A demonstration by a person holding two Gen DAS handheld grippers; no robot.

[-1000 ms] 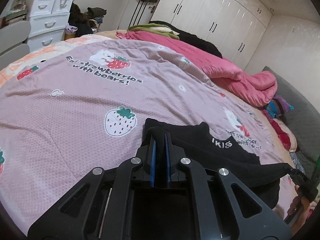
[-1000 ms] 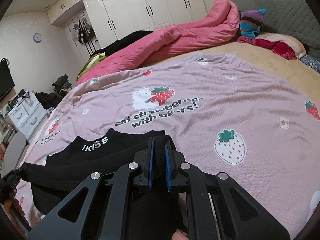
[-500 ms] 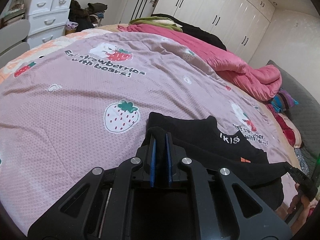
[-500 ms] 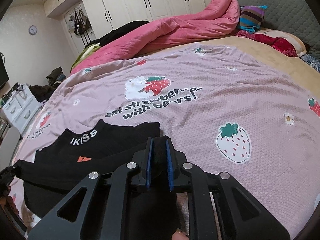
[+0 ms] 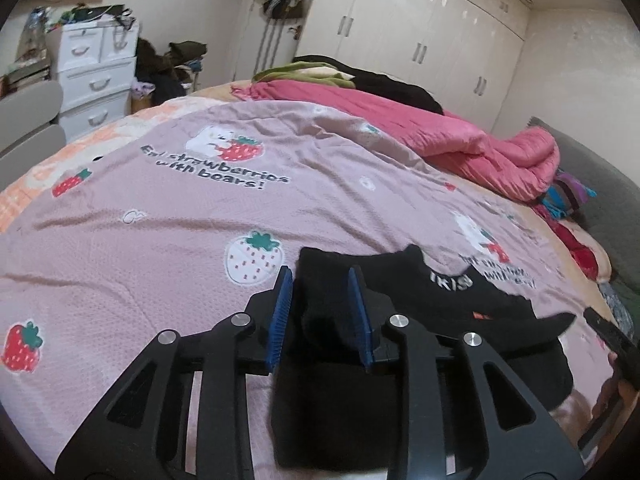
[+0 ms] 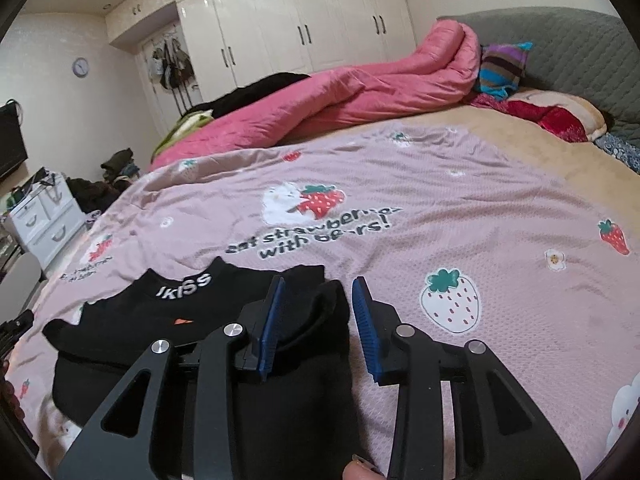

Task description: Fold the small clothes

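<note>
A: Start at the left. What's over there?

B: In the left wrist view, a white chest of drawers against the wall, then the bed's pink strawberry sheet spreading across. Further right lies a rolled pink quilt, and behind it the white wardrobe.

A: And the garment?

B: The black garment lies flat on the sheet near the bed's close edge, white lettering on its collar, a small orange tag below.

A: The left tongs?

B: The left tongs have just been opening. Their blue pads stand apart, with a fold of the black cloth lying between them. The cloth looks loose, not pressed by the pads.

A: Now the other camera.

B: Same order there: the drawers at far left, the garment's lettered collar, then the right tongs. They too have just been opening. A rounded edge of black fabric sits in the gap, closer to the left pad and clear of the right one.

A: Right of that?

B: Bare sheet with a pale strawberry print, then a striped cushion and the grey headboard at the far end. A fingertip shows at the bottom edge.
</note>
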